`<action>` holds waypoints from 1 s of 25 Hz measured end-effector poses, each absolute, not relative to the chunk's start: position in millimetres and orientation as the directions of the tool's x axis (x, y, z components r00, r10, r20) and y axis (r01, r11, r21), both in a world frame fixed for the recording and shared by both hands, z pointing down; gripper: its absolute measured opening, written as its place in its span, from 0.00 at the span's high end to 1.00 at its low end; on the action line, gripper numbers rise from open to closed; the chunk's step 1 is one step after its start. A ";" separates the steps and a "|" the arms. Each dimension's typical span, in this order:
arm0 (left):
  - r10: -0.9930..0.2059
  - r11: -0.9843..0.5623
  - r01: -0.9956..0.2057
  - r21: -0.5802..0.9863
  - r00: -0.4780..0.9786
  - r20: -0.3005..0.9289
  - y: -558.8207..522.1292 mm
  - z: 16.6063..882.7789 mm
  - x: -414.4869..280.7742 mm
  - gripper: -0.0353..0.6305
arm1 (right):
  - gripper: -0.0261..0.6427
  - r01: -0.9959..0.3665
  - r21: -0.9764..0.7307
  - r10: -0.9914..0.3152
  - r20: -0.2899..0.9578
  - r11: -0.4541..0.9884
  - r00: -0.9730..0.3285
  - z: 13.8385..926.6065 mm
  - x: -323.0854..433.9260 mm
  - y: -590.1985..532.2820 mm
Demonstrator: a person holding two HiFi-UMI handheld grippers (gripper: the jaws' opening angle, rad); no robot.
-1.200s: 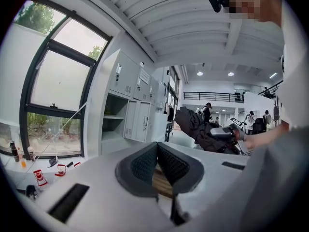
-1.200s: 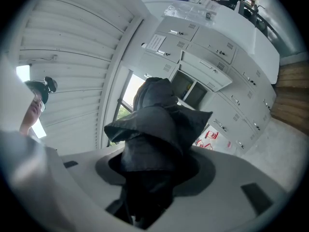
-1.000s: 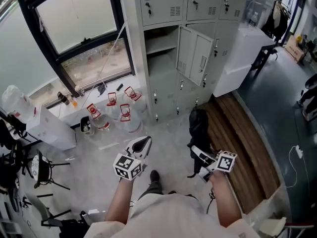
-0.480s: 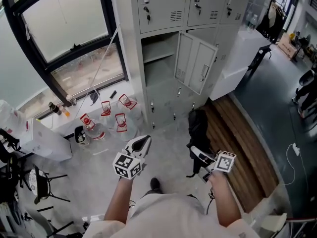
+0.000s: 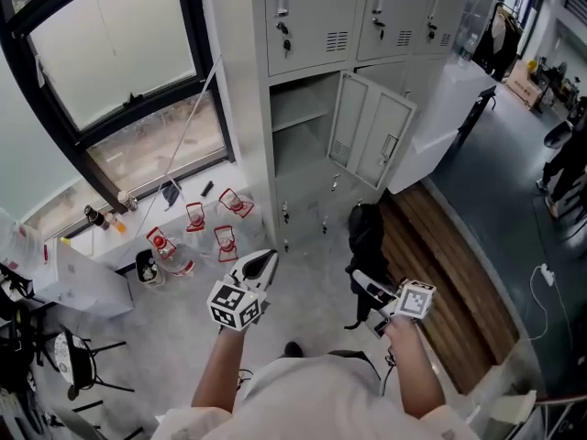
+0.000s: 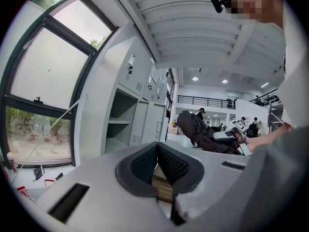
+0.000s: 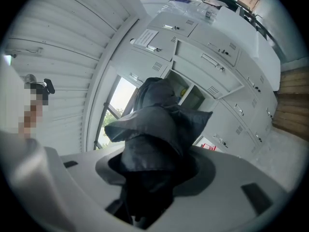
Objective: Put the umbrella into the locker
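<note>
A folded black umbrella [image 5: 367,236] hangs upright in my right gripper [image 5: 359,280], which is shut on its lower end. In the right gripper view its dark fabric [image 7: 154,124] fills the space between the jaws of that gripper [image 7: 145,178]. The grey locker bank stands ahead with one compartment [image 5: 303,126] open, its door [image 5: 371,140] swung out to the right. That compartment shows past the umbrella [image 7: 186,93] and in the left gripper view [image 6: 120,124]. My left gripper [image 5: 266,259] is shut and empty, its pads [image 6: 166,161] touching, level with the right gripper and left of it.
Several red-capped water jugs [image 5: 197,232] stand on the floor left of the lockers, under a big window [image 5: 110,44]. A white counter [image 5: 440,108] and a wooden floor strip [image 5: 449,273] lie to the right. A white box [image 5: 73,282] and a stool [image 5: 64,356] sit at far left.
The lockers, the jugs and the floor have slid down and nearer in the head view as the person walks toward them. Both grippers keep their grip and their pose.
</note>
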State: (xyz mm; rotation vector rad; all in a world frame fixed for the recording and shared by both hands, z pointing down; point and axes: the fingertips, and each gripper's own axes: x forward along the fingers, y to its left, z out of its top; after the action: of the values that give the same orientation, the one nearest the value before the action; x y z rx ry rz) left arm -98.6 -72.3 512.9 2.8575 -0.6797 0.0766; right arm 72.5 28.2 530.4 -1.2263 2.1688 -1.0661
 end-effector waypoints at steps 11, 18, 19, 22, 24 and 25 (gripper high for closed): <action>-0.432 -0.872 -0.444 0.204 0.896 0.104 -103.7 520.7 -97.5 0.94 | 0.61 -0.526 -0.795 -0.860 0.011 0.302 -0.511 533.5 73.1 -3.0; -0.470 -0.854 -0.483 0.192 0.875 0.114 -133.1 523.3 -82.6 0.94 | 0.61 -0.513 -0.795 -0.845 0.002 0.323 -0.535 537.2 92.9 -39.9; -0.478 -0.850 -0.491 0.192 0.871 0.113 -138.1 522.0 -79.2 0.94 | 0.61 -0.513 -0.793 -0.842 0.002 0.327 -0.540 537.4 97.0 -46.6; -0.498 -0.840 -0.510 0.187 0.860 0.111 -152.9 517.5 -64.9 0.94 | 0.61 -0.528 -0.775 -0.824 0.016 0.347 -0.566 537.6 110.7 -68.5; -0.511 -0.832 -0.524 0.181 0.852 0.115 -162.6 516.0 -55.3 0.94 | 0.61 -0.532 -0.765 -0.808 0.025 0.364 -0.588 537.3 119.0 -84.7; -0.520 -0.827 -0.533 0.179 0.846 0.118 -168.1 515.7 -51.3 0.94 | 0.61 -0.529 -0.763 -0.799 0.026 0.373 -0.601 536.9 122.7 -92.9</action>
State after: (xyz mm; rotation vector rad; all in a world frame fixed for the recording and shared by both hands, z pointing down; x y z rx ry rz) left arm -51.3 -168.1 515.7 2.8182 -0.8135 0.0947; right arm 122.7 -92.9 536.9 -1.1607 2.2906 -1.0794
